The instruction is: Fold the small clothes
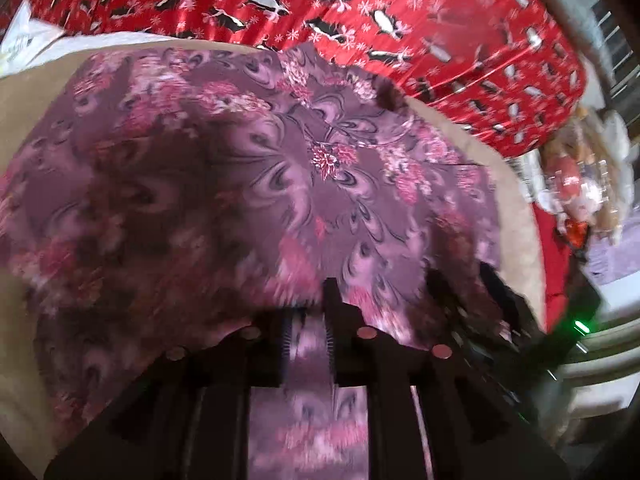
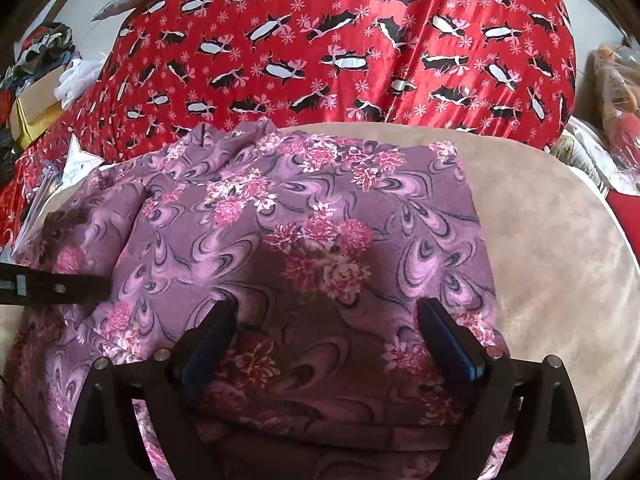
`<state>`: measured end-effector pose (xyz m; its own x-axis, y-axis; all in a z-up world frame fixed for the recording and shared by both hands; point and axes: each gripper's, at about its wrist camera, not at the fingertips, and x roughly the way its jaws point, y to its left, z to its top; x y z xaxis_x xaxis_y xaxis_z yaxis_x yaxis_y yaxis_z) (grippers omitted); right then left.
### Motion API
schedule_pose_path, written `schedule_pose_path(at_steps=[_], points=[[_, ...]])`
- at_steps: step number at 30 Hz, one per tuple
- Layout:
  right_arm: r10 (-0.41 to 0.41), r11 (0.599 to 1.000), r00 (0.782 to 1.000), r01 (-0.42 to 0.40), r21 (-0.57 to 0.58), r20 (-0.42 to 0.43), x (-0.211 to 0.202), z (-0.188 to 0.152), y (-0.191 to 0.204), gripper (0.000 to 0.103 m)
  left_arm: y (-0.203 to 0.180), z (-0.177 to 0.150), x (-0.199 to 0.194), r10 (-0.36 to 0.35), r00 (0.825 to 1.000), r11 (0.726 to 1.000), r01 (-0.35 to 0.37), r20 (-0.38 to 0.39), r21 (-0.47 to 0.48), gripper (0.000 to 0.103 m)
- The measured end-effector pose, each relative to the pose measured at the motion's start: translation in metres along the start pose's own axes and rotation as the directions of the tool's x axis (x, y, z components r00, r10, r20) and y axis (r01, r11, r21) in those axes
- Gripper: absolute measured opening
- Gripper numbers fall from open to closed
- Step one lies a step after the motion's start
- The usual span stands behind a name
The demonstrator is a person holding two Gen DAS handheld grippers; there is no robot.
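Observation:
A purple floral garment (image 2: 304,232) lies spread on a beige cushion (image 2: 552,240). It also fills the left wrist view (image 1: 248,184), which is blurred. My left gripper (image 1: 308,312) has its jaws close together with a strip of the purple cloth between them. It also shows as a dark finger at the left edge of the right wrist view (image 2: 60,288), resting on the garment's left part. My right gripper (image 2: 326,312) is open and empty, its blue-padded fingers (image 2: 444,336) spread just above the garment's near edge.
A red satin bedcover (image 2: 340,48) with black and white shapes lies behind the cushion. Cluttered bags and boxes (image 2: 40,80) sit at the far left. A doll in plastic wrap (image 1: 576,184) stands at the right.

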<state>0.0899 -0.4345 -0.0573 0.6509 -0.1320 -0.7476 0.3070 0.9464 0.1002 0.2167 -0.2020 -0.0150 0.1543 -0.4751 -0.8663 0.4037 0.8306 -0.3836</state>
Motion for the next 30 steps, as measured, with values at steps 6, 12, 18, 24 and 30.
schedule_pose_path(at_steps=[6, 12, 18, 24, 30], points=[[0.128, 0.990, 0.992, -0.128, 0.060, 0.006, -0.021, 0.021, 0.018, 0.093, 0.075, -0.021, -0.078, 0.034, 0.976, 0.990, -0.003, 0.214, -0.141, 0.049], [0.287, 0.936, 0.957, -0.269, -0.226, 0.050, -0.055, 0.031, 0.123, 0.094, 0.158, -0.028, -0.060, -0.045, 0.989, 0.918, 0.095, 0.138, -0.386, 0.049], [0.113, 0.836, 0.994, -0.101, -0.539, -0.012, -0.015, 0.011, 0.204, 0.078, 0.172, -0.035, -0.048, -0.095, 0.988, 0.895, 0.137, 0.119, -0.425, 0.049], [0.322, 0.921, 0.944, -0.328, -0.209, -0.063, -0.016, 0.037, 0.155, 0.017, 0.173, -0.035, -0.048, -0.099, 0.988, 0.896, 0.142, 0.121, -0.421, 0.049], [0.370, 0.901, 0.928, -0.370, 0.225, 0.046, -0.027, 0.045, 0.028, 0.016, 0.160, -0.034, -0.045, -0.045, 0.994, 0.917, 0.082, 0.102, -0.389, 0.049]])
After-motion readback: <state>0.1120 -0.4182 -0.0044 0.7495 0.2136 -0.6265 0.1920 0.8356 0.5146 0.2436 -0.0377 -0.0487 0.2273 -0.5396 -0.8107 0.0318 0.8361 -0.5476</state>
